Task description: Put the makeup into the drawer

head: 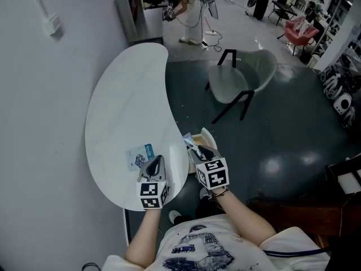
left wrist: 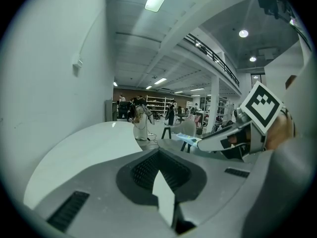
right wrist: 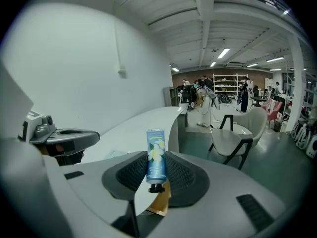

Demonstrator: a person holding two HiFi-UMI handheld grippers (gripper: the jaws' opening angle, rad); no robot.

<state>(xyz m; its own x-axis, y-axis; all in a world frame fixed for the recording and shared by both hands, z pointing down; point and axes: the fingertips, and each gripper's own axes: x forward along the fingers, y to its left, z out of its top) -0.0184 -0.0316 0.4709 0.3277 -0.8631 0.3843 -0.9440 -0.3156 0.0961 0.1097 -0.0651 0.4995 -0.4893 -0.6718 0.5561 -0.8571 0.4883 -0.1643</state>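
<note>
A blue makeup tube (right wrist: 155, 157) with a white flower print and a black cap is clamped between the jaws of my right gripper (right wrist: 156, 168). In the head view the right gripper (head: 196, 151) hangs just off the white table's (head: 124, 106) right edge, with the tube (head: 190, 144) sticking out up-left. It is above the pale rim of what looks like an open drawer (head: 205, 134). My left gripper (head: 155, 162) is over the table's near end, shut with nothing in it. A small blue-and-white packet (head: 140, 156) lies on the table just beyond it.
A white chair with black legs (head: 241, 79) stands on the dark floor beyond the table. A plain wall runs along the table's left side. My own legs and shoes are below the table's near edge. Desks, chairs and people fill the far room.
</note>
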